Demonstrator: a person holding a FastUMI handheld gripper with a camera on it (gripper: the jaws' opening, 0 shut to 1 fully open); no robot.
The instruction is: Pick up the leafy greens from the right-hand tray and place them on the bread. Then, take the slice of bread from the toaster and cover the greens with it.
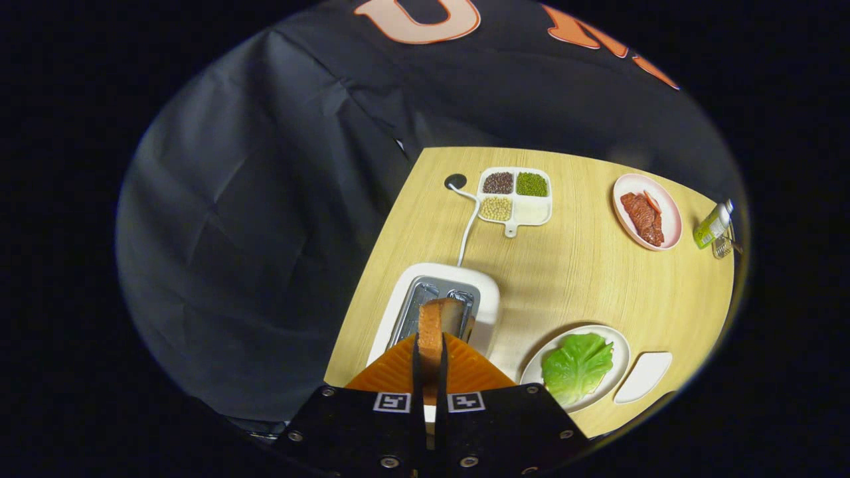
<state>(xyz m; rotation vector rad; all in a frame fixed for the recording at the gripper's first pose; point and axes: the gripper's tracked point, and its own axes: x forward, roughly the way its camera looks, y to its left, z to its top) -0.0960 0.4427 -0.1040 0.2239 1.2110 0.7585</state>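
Note:
My gripper (430, 352) is shut on a slice of bread (435, 326), held edge-on between the two fingers and lifted just above the white toaster (488, 292). The toaster's metal slots (425, 299) lie directly beneath the slice. To the right of the fingers, a round white plate (619, 345) carries a leafy green (576, 366) spread flat; whatever lies under the leaf is hidden. All of this stands on a light wooden table (584, 279).
A small white dish (644, 376) sits right of the leaf plate. At the far side are a four-part tray of beans and grains (515, 196), a pink plate with meat (647, 211), a green bottle (712, 226), and the toaster's white cord (467, 232) running to a table hole (455, 180).

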